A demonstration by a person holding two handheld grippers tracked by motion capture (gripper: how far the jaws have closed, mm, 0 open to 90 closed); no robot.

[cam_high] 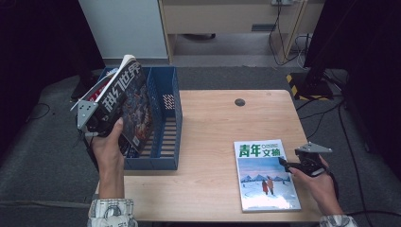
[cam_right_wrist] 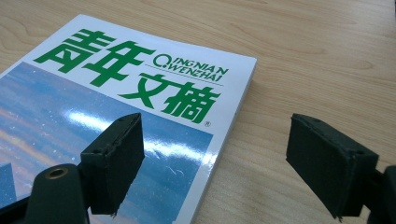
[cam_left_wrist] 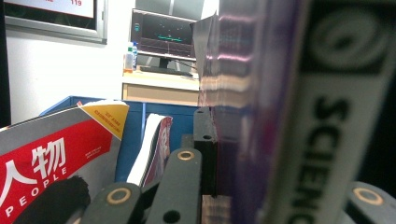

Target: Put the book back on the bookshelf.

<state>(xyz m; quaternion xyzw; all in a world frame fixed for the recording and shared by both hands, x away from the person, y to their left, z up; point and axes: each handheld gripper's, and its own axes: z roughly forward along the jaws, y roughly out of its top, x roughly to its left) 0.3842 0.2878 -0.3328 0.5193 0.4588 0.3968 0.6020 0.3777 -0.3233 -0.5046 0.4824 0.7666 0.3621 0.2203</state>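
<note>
Closest to the person, the right gripper (cam_high: 289,166) sits low at the right edge of the green-titled magazine (cam_high: 265,175), jaws spread wide with nothing between them. In the right gripper view 1 pad (cam_right_wrist: 116,158) hangs over the glossy cover and the other is out over the bare table (cam_right_wrist: 303,51). That magazine lies flat near the front right of the table, long axis running front to back, title at the far end, spine on the left as far as I can tell.

Further out on the left, the left gripper (cam_high: 94,120) is clamped tight on the dark sci-fi magazine (cam_high: 130,101), held up on edge and tilted over the blue file rack (cam_high: 170,127). Its long axis runs steeply up and away, top corner pointing to the far side.

My read: this is the filing step, with that magazine about to go into a slot. Next move needs it squared up with the dividers and lowered beside the red People magazine (cam_left_wrist: 51,158) already standing in there, without snagging a corner.
</note>
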